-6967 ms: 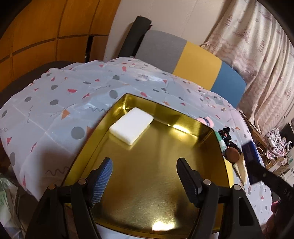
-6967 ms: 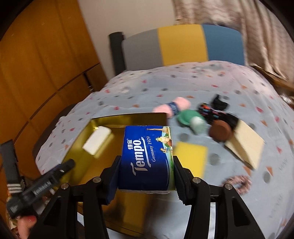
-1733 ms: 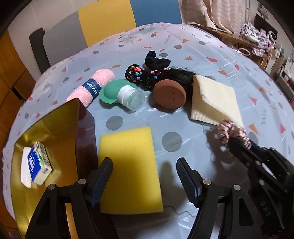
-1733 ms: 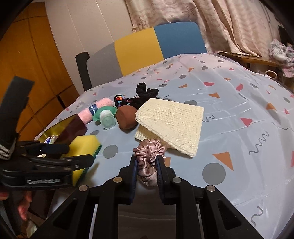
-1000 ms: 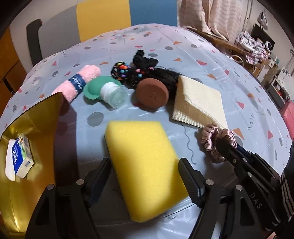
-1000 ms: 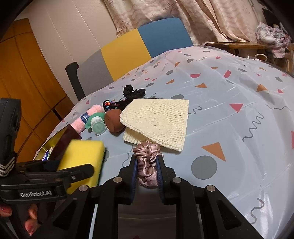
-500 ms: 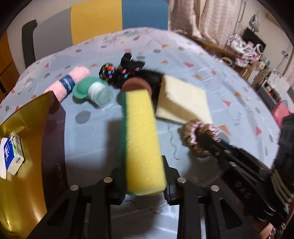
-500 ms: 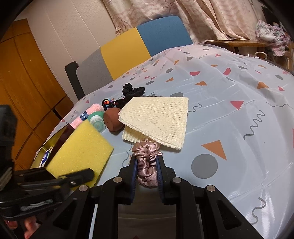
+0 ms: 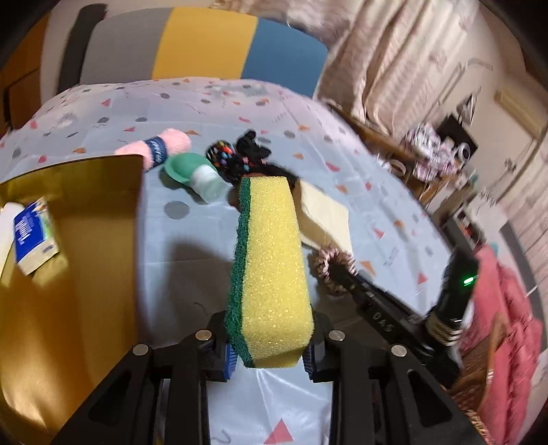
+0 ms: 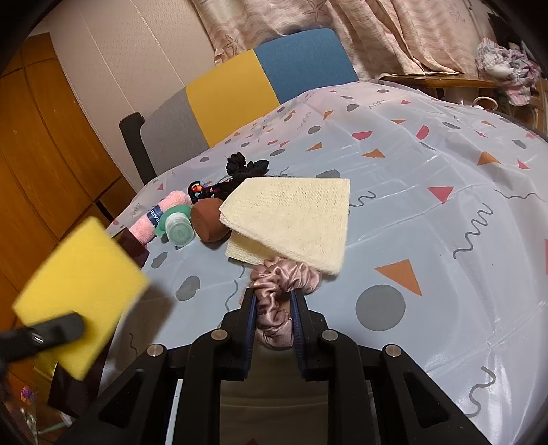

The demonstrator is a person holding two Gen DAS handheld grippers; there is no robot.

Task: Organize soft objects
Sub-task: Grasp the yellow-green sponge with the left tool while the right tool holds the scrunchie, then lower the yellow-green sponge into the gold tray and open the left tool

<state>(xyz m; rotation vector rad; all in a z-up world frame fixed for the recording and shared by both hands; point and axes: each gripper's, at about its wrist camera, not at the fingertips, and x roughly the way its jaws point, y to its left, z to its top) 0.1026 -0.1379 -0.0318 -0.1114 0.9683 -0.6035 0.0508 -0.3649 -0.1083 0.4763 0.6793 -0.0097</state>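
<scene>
Nearby, cream cloth (image 10: 294, 219) touching scrunchie (image 10: 279, 291)

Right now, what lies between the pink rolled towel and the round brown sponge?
In the right wrist view, a green-capped clear jar lies on its side between pink rolled towel and round brown sponge.

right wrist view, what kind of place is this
Probably a lived-in room at home: a table under a patterned plastic tablecloth, a colour-block chair behind it, drawn curtains and a wooden wardrobe.
</scene>
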